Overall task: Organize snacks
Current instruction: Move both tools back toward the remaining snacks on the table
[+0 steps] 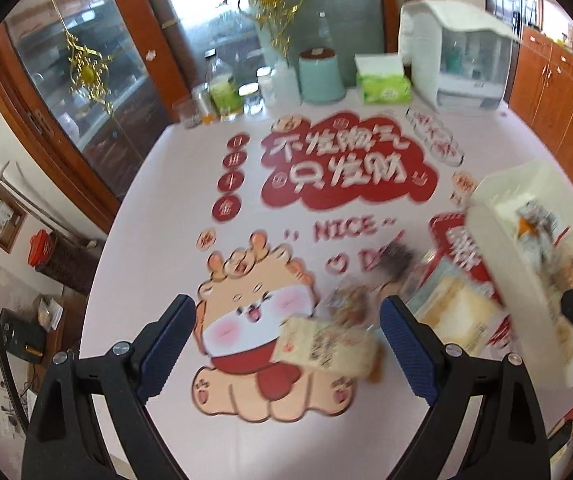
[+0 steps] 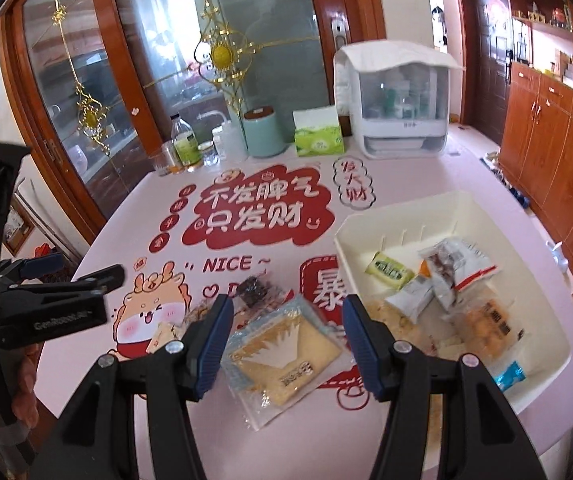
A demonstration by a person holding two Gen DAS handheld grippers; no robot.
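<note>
Both tongs, left (image 1: 286,344) and right (image 2: 286,336), gape empty over loose snack packets (image 2: 282,354) beside the white bin (image 2: 466,208).

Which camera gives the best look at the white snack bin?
The right wrist view: the white bin shows nearly whole and sharp, with snack packets inside. The left wrist view catches only a blurred part of it at the right edge.

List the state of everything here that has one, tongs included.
Left tongs: open, empty, over a loose pack.
Right tongs: open, empty, over the flat cracker pack.
Bin: upright, partly filled with snacks.
Cracker pack: sealed, flat on the table, outside the bin.
Tissue box: open, tissue sticking up.
Bottle: upright, capped.
</note>
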